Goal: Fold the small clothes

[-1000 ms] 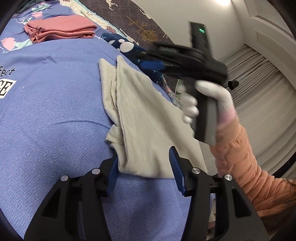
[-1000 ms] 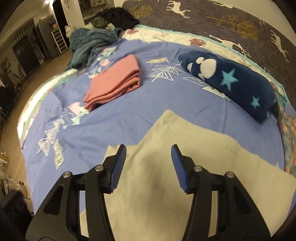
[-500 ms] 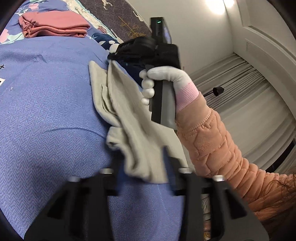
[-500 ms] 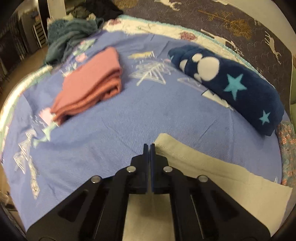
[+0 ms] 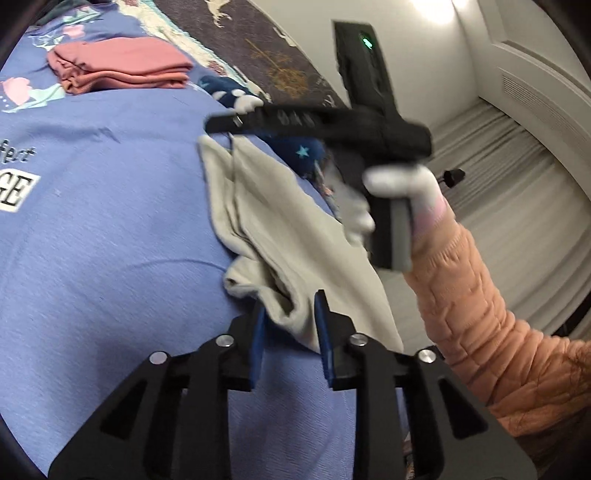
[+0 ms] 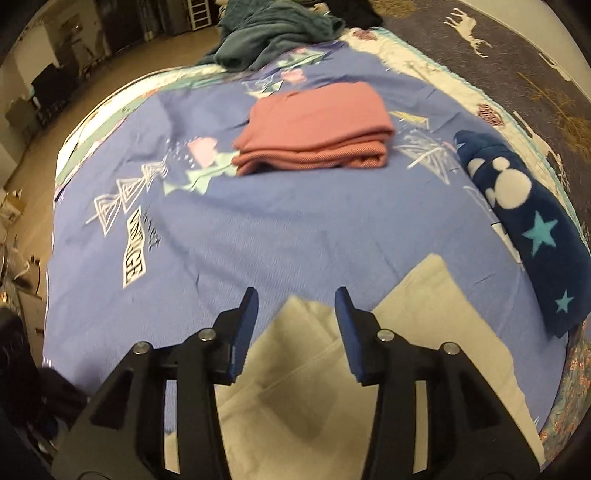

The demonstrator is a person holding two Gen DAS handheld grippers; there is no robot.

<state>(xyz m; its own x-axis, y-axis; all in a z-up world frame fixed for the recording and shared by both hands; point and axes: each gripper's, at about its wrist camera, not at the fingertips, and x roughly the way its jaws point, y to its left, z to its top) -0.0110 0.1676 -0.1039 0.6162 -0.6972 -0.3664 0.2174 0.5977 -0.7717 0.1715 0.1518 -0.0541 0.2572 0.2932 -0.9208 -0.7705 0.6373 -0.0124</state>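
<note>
Right wrist: pink stack (image 6: pixel 314 129) beyond beige garment (image 6: pixel 332 387) (blanket (image 6: pixel 528 225) rt).

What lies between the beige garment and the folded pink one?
In the right wrist view, only bare blue bedspread with printed patterns separates the beige garment from the pink stack. No other clothing sits on that stretch.

a blue printed bedspread (image 6: pixel 295 229) is covering the bed under my tool, with the word "voyage" (image 6: pixel 135 258) showing in white and black. a navy fleece blanket with stars (image 6: pixel 532 236) is lying rolled along its right edge. a teal blanket (image 6: pixel 273 29) is sitting crumpled at the far end. a dark quilt with deer (image 6: pixel 517 55) is stretching beyond. grey curtains (image 5: pixel 509 177) are hanging at the right.
</note>
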